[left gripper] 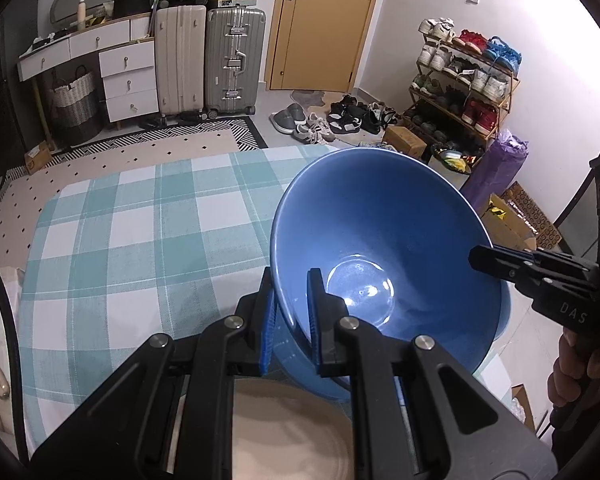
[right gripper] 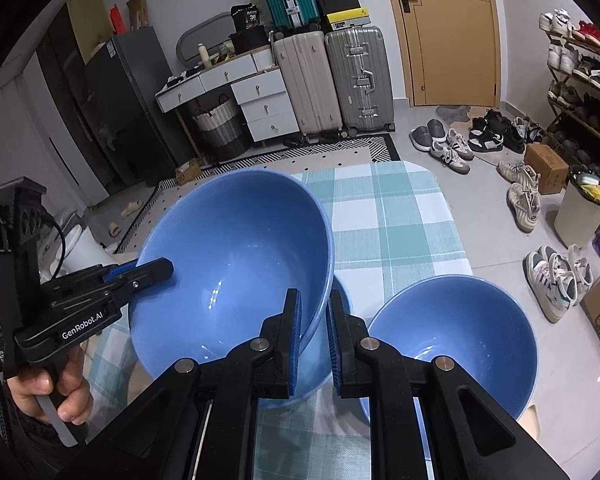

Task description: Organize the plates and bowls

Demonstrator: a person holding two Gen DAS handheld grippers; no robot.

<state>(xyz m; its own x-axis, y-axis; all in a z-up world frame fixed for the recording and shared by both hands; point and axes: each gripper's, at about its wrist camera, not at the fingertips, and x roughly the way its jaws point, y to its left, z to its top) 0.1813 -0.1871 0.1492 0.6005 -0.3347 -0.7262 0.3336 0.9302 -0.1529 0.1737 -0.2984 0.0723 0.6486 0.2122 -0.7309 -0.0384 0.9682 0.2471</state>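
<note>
In progress: your left gripper (left gripper: 292,312) and right gripper (right gripper: 314,336) each clamp the large blue bowl's (right gripper: 236,264) rim above another; second bowl (right gripper: 460,344) at the tabletop's (right gripper: 384,208) right edge unstacked

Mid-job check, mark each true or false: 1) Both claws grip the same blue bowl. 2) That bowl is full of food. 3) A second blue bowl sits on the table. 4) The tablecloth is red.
1) True: the left claw and the right claw each clamp the rim of the big blue bowl.
2) False: it is empty.
3) True: a second blue bowl sits to its right.
4) False: the tablecloth is teal and white check.
</note>
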